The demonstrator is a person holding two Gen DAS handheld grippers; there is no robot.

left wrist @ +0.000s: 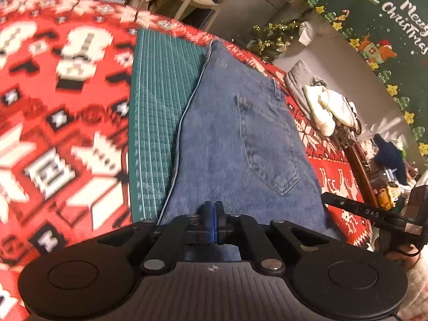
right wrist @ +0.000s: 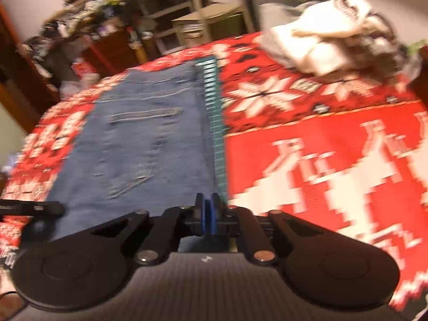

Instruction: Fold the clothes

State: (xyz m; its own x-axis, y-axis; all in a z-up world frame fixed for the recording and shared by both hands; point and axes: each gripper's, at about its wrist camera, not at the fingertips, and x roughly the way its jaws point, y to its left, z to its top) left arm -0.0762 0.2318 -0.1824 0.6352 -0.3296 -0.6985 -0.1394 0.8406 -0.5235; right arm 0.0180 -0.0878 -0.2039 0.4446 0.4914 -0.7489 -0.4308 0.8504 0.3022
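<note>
While both wrist cams look down over a table under a red and white Christmas tablecloth (left wrist: 67,107), a pair of blue jeans (left wrist: 240,139) lies spread flat, partly over a green cutting mat (left wrist: 160,101), w/ a back pocket facing up.

Left gripper (left wrist: 214,214): jaws clenched, blue pads pressed together over the near denim edge. Whether a thin fold of cloth is pinched between them can't be told from this angle. Right gripper (right wrist: 208,211): jaws nearly closed w/ a slim gap between the pads, at the near edge of the jeans beside the mat's strip (the right view is badly smeared, so contact w/ the cloth is unclear). The right tool's black finger also pokes into the left view at far right.

Risks, as a judgement:
- If one gripper has denim and the other doesn't, a lift would drag the jeans crooked and the fold would come out skewed.
- Heavy denim in a shallow pinch could slip out mid-fold.
- A pinch too deep may catch the tablecloth or mat edge and pull it along.
- A pile of unfolded clothes (left wrist: 321,107) (white and grey) sits near the table's far edge; a wide sweep of denim could nudge it off.
</note>
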